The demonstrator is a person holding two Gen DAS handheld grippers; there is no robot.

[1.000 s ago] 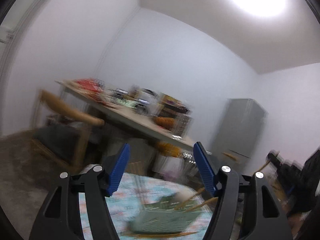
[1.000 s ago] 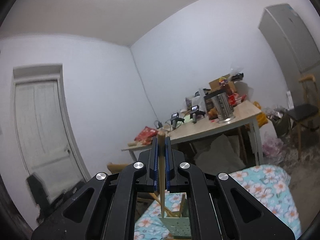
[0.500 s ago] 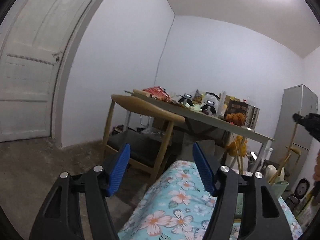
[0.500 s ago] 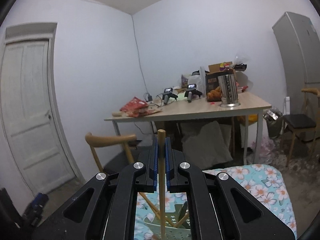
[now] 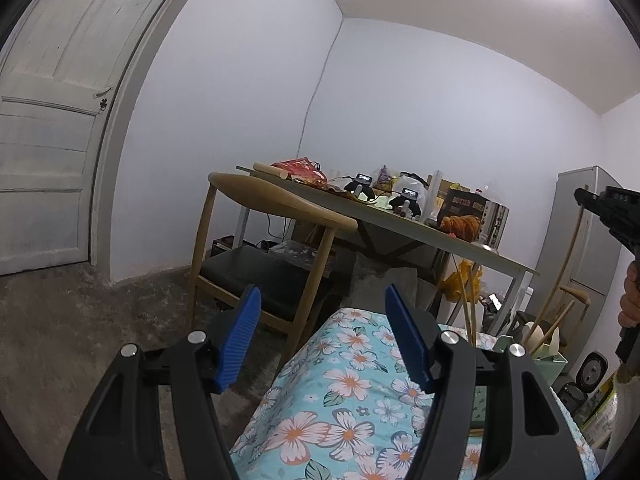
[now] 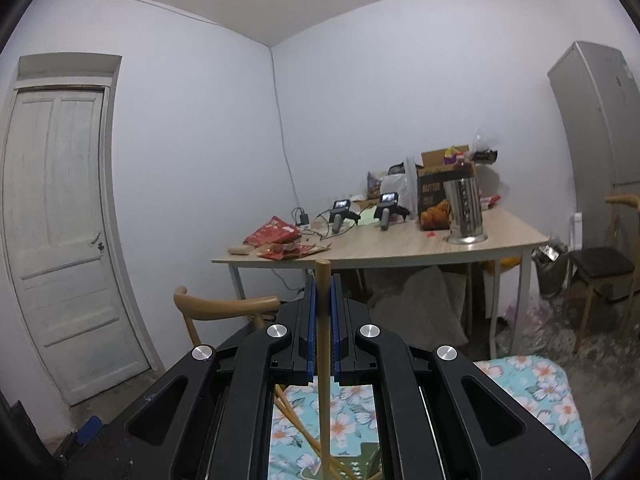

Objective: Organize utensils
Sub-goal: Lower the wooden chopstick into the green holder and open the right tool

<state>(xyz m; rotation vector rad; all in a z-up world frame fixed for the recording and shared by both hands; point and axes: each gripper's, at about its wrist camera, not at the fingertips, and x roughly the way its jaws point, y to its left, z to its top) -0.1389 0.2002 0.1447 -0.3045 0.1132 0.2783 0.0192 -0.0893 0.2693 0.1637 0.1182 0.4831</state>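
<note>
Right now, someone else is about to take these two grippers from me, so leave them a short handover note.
Right gripper: shut on an upright wooden utensil handle, held over the green holder.
Left gripper: open, nothing between its jaws, pointing over the floral cloth.
Green holder: stands on the floral cloth, with several wooden utensils already in it.
Done: some utensils in the holder.
Left: probably lower the held one in and release. Whether more utensils lie loose is not visible.
</note>
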